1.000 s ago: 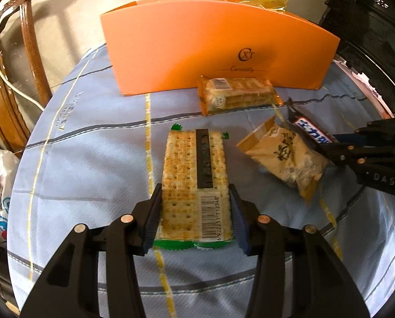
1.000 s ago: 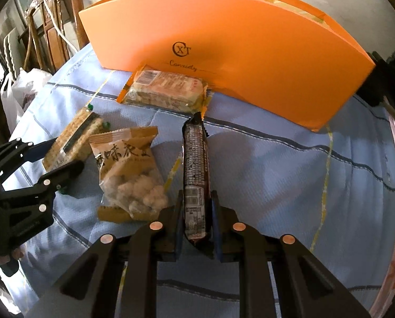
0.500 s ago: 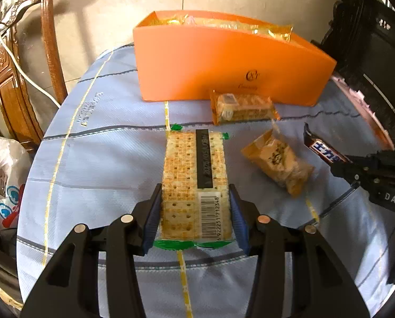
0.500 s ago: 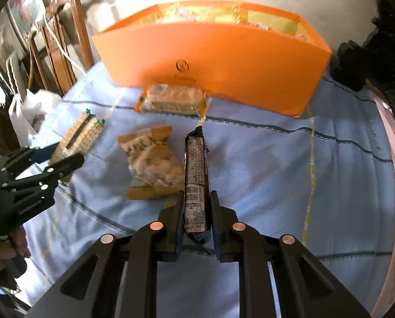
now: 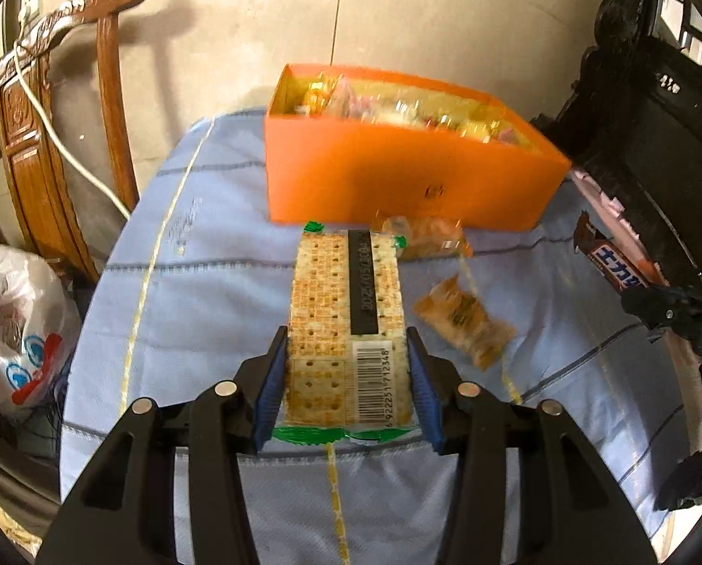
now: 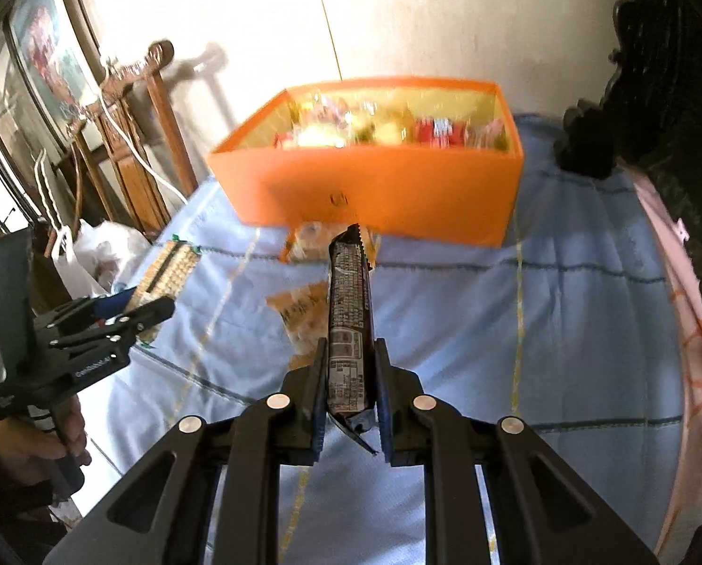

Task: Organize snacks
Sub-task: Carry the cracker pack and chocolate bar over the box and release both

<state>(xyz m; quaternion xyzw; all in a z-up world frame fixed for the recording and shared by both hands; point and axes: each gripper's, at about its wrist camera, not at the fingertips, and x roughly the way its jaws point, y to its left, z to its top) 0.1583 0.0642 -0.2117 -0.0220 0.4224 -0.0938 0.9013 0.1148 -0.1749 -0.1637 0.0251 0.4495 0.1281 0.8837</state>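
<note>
My left gripper [image 5: 346, 376] pinches the green-edged clear cracker pack [image 5: 346, 310], barcode 6922251712348. My right gripper [image 6: 349, 393] pinches the dark chocolate bar [image 6: 348, 310]. Both are held above the worktop, nearer than the orange cardboard box [image 6: 374, 188].

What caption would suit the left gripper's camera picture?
Left gripper holds a cracker pack above the blue tablecloth, facing an orange box of snacks.
</note>
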